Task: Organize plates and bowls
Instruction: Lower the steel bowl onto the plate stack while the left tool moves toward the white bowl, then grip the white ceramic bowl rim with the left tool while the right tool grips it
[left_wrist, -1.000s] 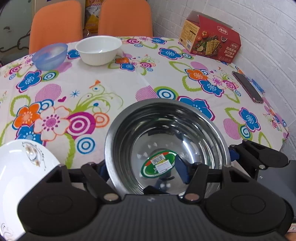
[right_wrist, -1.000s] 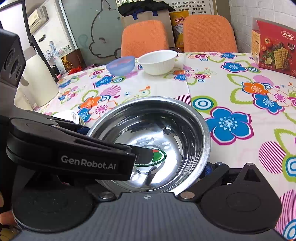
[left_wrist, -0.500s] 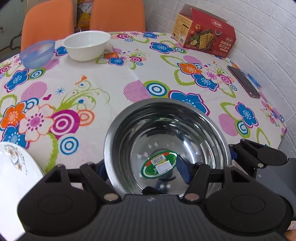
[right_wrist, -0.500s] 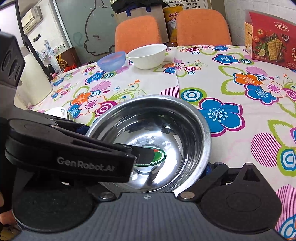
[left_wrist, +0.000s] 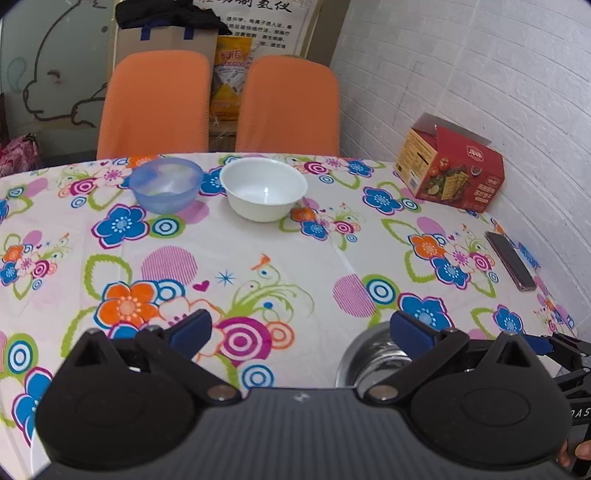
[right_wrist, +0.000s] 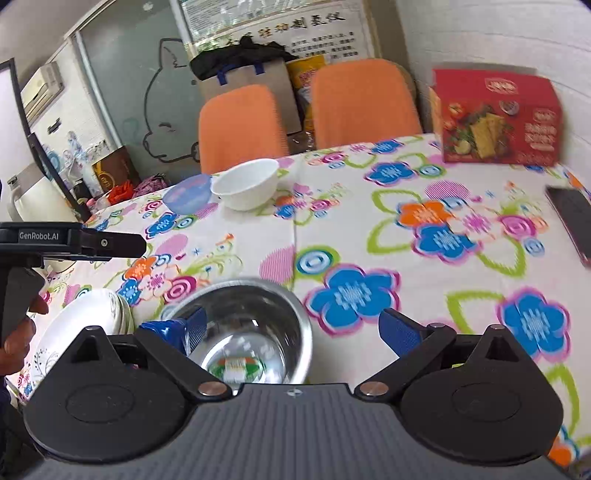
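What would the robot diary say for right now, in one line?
left tongs: open, empty | right tongs: open, empty | steel bowl: on table, beside plates | white bowl, blue bowl: far side

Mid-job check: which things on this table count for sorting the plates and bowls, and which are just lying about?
For the job:
steel bowl
white bowl
blue bowl
white plates

Lying about:
cracker box
phone
orange chairs
paper bag

Both tongs, left and right, are open.
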